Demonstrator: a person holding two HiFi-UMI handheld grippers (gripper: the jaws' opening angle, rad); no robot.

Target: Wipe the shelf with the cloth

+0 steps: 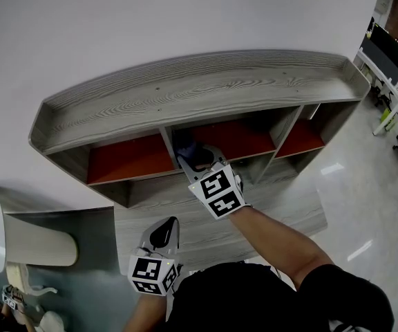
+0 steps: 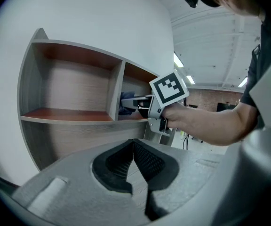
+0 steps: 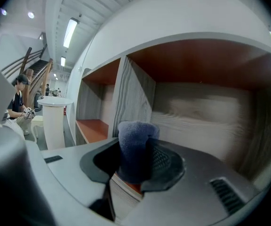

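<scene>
The right gripper (image 1: 197, 163) reaches into the middle compartment (image 1: 244, 137) of the grey shelf (image 1: 185, 92). Its jaws are clamped on a bunched blue cloth (image 3: 134, 145), held at the left of that compartment above its red-brown floor. The left gripper (image 2: 134, 160) hangs low in front of the shelf, well apart from the cloth, jaws pressed together with nothing between them.

The grey wood-grain shelf (image 1: 206, 88) stands against a white wall (image 1: 150, 19). Its three compartments have red-brown floors. A blue cloth (image 1: 187, 149) sits in the middle compartment, low over the floor.
</scene>
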